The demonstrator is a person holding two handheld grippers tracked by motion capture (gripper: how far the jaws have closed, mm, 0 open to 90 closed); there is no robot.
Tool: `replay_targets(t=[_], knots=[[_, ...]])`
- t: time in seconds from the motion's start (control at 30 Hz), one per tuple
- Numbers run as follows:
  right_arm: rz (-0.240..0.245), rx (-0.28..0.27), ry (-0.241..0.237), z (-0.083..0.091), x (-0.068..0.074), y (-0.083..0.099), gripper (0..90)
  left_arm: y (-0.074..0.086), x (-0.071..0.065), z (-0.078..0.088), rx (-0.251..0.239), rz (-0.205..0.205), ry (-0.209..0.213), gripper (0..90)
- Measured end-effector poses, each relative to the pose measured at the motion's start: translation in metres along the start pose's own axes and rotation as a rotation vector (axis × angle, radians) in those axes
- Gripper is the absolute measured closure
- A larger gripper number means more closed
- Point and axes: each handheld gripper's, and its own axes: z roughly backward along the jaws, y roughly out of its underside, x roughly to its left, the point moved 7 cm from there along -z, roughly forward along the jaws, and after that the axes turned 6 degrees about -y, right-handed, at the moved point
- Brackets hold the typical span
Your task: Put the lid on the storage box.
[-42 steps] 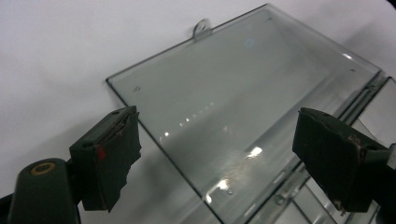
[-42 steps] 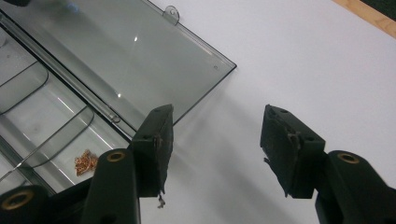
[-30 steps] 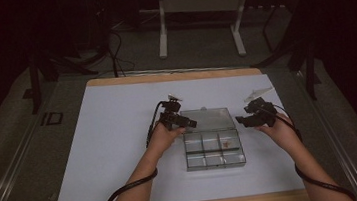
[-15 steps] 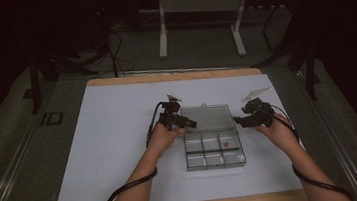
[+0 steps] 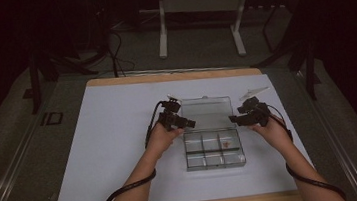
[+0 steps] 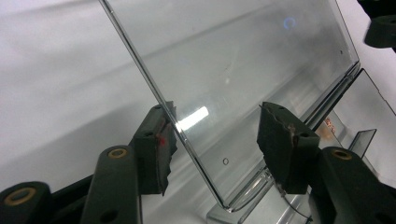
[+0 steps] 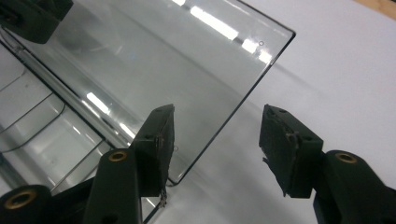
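The clear plastic compartment box (image 5: 215, 149) on the white counter (image 5: 96, 154) looks light, stiff and slippery, so its raised lid (image 5: 206, 108) is best pinched at the side edges, which both left tongs (image 5: 185, 123) and right tongs (image 5: 234, 119) straddle half-open, the left having just been closing.

The table (image 5: 95, 139) has a plain white top edged in pale wood along its near and far sides. The compartment box (image 5: 214, 149) near its middle is clear, colourless plastic, its raised lid (image 5: 206, 108) glassy with white glints. One compartment holds a small reddish-orange bit (image 5: 227, 144). Both the left gripper (image 5: 186, 123) and the right gripper (image 5: 234, 120) are black, with brass-coloured rivets.
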Motion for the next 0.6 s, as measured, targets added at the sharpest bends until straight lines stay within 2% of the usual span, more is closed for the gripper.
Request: replay_targets(t=[0.23,0.4,0.6], knots=[[-0.042,0.003,-0.027,-0.0108,-0.0040,0.0018,47.7,0.0011,0.0004,0.0052,-0.018,-0.021,0.001,54.3],[-0.041,0.001,-0.050,-0.0113,-0.0026,0.0011,53.3,0.0014,-0.0001,0.0057,-0.028,-0.011,0.004,55.6],[-0.051,-0.002,-0.077,-0.0094,-0.0003,-0.0003,57.0,0.0018,-0.0007,0.0103,-0.041,-0.037,-0.003,60.1]])
